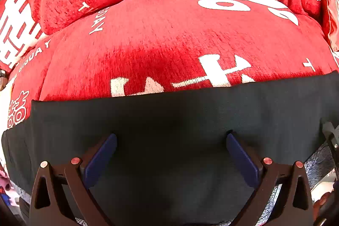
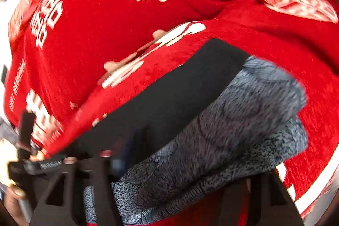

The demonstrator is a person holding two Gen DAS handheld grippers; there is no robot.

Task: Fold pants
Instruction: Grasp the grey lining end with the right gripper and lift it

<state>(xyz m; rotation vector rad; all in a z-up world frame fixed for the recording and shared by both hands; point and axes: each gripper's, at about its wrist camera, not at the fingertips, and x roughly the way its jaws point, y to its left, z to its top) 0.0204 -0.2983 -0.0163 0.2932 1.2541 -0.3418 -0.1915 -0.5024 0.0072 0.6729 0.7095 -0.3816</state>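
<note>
Left hand-held gripper (image 1: pixel 171 154): jaws spread wide, released, blue pads above the black cloth, pointing steeply down.
Right hand-held gripper (image 2: pixel 169 190): blurred; narrowed around patterned grey fabric, grasp cannot be confirmed.
Pants (image 2: pixel 211 130): black lining and grey patterned side, lying on the red blanket (image 1: pixel 148 39).

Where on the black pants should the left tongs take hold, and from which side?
Grip the straight folded far edge of the black pants, coming from above, one finger slipped under. That edge lies flat and clear on the red blanket, while the left tongs stand open over the cloth.
</note>
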